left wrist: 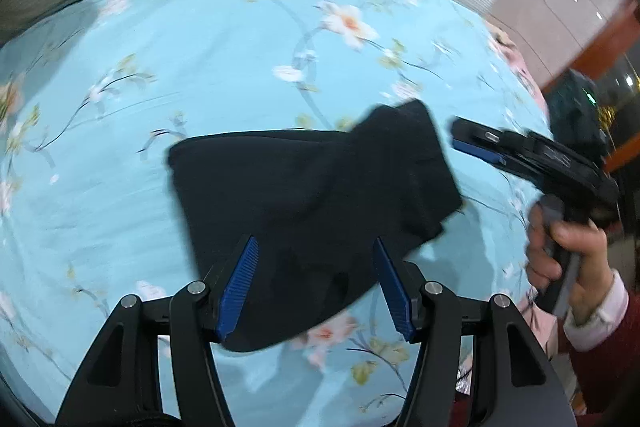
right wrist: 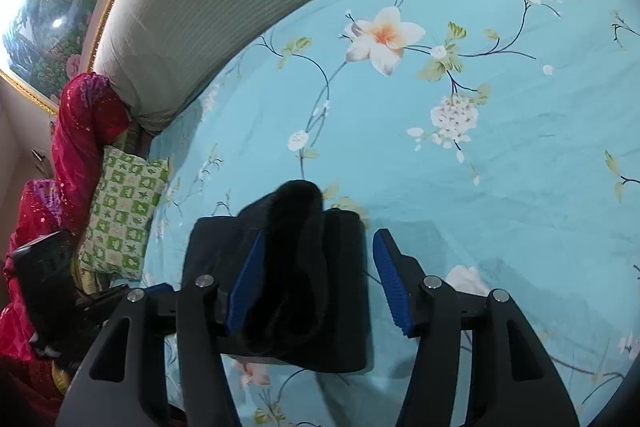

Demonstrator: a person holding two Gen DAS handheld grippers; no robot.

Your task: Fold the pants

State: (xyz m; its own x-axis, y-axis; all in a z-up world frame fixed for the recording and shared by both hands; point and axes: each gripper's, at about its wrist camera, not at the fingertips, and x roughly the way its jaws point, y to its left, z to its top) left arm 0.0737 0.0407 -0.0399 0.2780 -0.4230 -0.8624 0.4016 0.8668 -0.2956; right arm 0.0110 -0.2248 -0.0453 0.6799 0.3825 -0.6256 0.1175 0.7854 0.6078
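Observation:
The black pants (left wrist: 304, 211) lie as a folded bundle on the light blue floral bedsheet (left wrist: 200, 67); the top layer's far right corner is lifted and blurred. My left gripper (left wrist: 316, 267) is open, its blue pads either side of the bundle's near edge, holding nothing. In the right wrist view the pants (right wrist: 304, 275) lie folded with a raised hump in the middle. My right gripper (right wrist: 320, 263) is open over them, empty. The right gripper also shows in the left wrist view (left wrist: 480, 143), held by a hand to the right of the pants.
A grey ribbed headboard cushion (right wrist: 208, 7) runs along the far side of the bed. A green checked pillow (right wrist: 124, 215) and red sequinned cloth (right wrist: 84, 135) lie at the bed's left end. A framed landscape picture (right wrist: 48, 7) hangs behind.

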